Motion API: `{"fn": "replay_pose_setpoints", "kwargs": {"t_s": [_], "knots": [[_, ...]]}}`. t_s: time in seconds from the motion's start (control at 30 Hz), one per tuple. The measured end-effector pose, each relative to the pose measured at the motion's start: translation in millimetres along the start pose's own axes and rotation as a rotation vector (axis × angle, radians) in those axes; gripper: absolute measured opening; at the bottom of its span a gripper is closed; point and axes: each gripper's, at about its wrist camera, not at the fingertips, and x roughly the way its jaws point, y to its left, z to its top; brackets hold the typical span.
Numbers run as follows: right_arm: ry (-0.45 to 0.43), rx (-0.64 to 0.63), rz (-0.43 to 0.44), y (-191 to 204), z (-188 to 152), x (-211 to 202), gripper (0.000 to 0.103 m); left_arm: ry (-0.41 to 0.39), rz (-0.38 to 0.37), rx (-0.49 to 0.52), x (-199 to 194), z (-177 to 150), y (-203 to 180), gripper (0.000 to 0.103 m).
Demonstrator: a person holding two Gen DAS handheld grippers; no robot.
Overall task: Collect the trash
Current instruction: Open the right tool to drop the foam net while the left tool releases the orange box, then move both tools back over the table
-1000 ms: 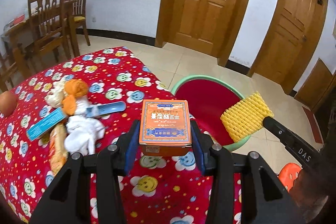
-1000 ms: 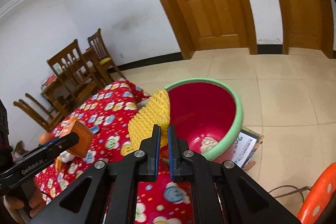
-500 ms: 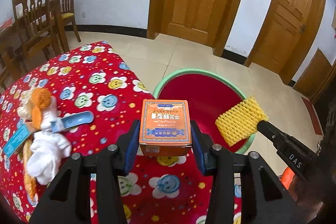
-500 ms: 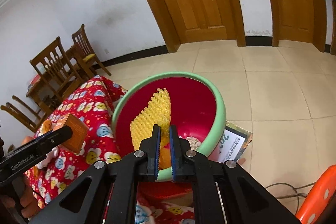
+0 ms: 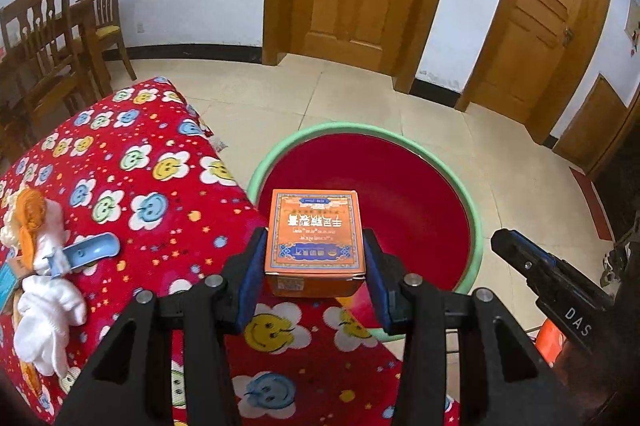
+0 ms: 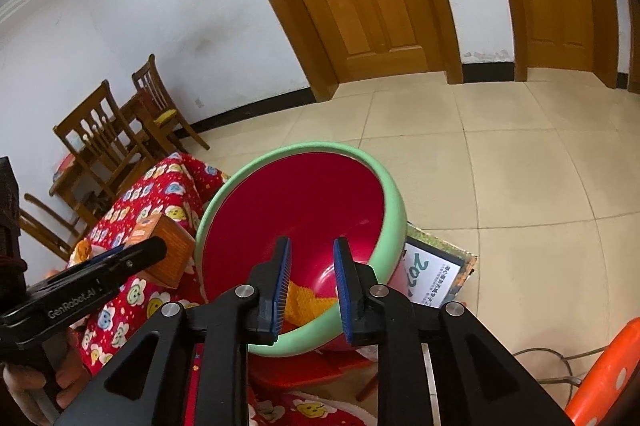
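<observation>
Left gripper (image 5: 315,262) pinching orange box (image 5: 315,240) at basin (image 6: 394,222) rim, right gripper (image 6: 311,278) just opening — empty

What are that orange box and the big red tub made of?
The orange box looks like printed cardboard: flat faces, sharp folded edges, slight sheen. The red basin with its green rim seems moulded plastic: smooth, glossy, with a rounded lip.

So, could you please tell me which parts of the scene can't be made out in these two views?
- Basin floor: left wrist view, hidden behind the orange box; right wrist view, partly blocked by the right claw.
- Yellow foam net: right wrist view, mostly behind the claw's fingers.
- Trash pile: left wrist view, cut off by the left edge.
- Box lettering: too small.
</observation>
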Motion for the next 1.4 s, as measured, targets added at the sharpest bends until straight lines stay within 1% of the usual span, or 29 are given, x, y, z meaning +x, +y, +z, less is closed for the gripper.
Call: {"fn": "replay_pose_setpoints", "kwargs": {"t_s": [0.07,0.1,0.13,0.2,0.3,0.47,0.53,0.63,0.77,0.93,1.07,1.4], "knots": [[0.001,0.004,-0.005,-3,1,1,0.023,0.010,-0.002,-0.002,3,1,-2,0.046],[0.002,0.007,-0.006,-5,1,1,0.025,0.015,-0.004,-0.003,4,1,-2,0.048],[0.002,0.009,-0.007,-6,1,1,0.026,0.020,-0.007,-0.004,4,2,-3,0.055],[0.006,0.019,-0.009,-8,1,2,0.026,0.022,0.000,-0.005,5,2,-4,0.063],[0.009,0.024,-0.012,-9,0,1,0.026,0.018,0.018,0.006,2,2,-5,0.068],[0.025,0.016,-0.002,-4,0,-1,0.027,0.021,0.029,-0.017,-7,0,2,0.068],[0.027,0.012,0.004,-1,0,-2,0.036,0.013,0.029,-0.029,-13,-1,7,0.068],[0.020,0.003,0.012,3,0,-5,0.045,0.003,0.038,-0.043,-22,-3,15,0.068],[0.009,-0.003,0.026,13,-2,-10,0.051,-0.002,0.057,-0.066,-34,-7,29,0.069],[0.017,-0.022,0.049,30,-6,-13,0.058,-0.018,0.095,-0.101,-53,-16,51,0.069],[0.021,-0.035,0.066,43,-9,-16,0.058,-0.026,0.118,-0.134,-67,-24,69,0.069],[0.051,-0.095,0.117,86,-19,-14,0.059,-0.049,0.238,-0.194,-97,-38,129,0.069]]}}
